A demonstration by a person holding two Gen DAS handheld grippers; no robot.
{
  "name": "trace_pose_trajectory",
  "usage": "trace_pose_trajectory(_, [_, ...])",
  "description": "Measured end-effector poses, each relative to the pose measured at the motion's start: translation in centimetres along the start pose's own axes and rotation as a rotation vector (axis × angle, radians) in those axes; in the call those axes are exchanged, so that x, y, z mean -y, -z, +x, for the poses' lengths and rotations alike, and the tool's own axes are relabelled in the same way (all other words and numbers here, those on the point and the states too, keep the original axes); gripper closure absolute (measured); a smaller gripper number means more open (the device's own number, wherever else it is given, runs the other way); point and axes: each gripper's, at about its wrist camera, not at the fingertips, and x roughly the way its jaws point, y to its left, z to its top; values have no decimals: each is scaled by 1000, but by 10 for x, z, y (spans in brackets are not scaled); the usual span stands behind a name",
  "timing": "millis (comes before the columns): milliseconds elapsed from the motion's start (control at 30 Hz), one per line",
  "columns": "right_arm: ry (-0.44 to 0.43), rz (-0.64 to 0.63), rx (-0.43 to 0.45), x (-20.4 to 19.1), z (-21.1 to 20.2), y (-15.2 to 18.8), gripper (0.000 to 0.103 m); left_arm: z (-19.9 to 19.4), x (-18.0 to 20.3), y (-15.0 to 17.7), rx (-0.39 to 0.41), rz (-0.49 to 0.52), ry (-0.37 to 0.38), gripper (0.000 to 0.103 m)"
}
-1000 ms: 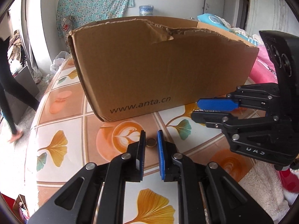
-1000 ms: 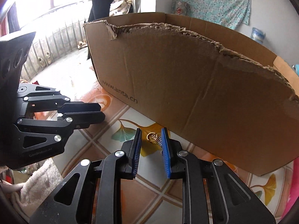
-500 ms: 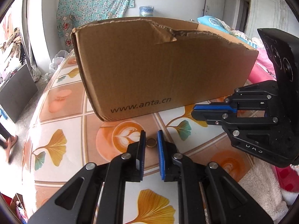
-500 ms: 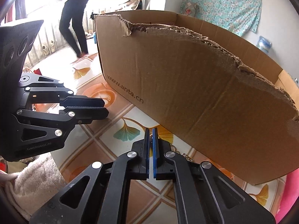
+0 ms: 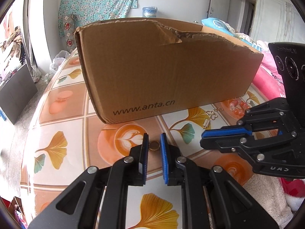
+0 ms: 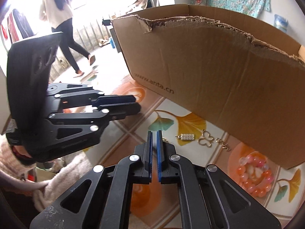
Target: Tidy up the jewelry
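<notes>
Since a second earlier the right gripper (image 6: 154, 133) is closed to a sliver over a thin, slippery gold chain (image 6: 165, 139), while the left gripper (image 5: 154, 139) is clamped on a small rigid gold ring (image 5: 154, 145) above the tablecloth (image 5: 57, 114).

Both wrist cameras sit close above the table (image 5: 57, 103), angled downward along their fingers. Both views share the cardboard box (image 5: 162, 72) at twelve o'clock; each sees the other gripper.

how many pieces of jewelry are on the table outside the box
5 visible: gold ring between the left gripper's pads, rhinestone bar charm, butterfly pendant, small gold chain piece, orange bead bracelet. Others may be hidden.
</notes>
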Motion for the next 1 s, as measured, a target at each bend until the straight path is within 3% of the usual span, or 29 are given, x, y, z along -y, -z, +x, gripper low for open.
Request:
trace_pose_trajectory(300, [28, 30, 13, 5, -16, 13, 83, -1, 0, 0, 0, 0, 1, 91])
trace_pose_trajectory(533, [38, 29, 5, 8, -19, 18, 83, -1, 0, 0, 0, -1, 2, 91])
trace_pose_trajectory(767, [-32, 13, -4, -2, -16, 17, 83, -1, 0, 0, -1, -1, 1, 91])
trace_pose_trajectory(1000, [44, 34, 25, 10, -26, 20, 83, 0, 0, 0, -1, 0, 1, 91])
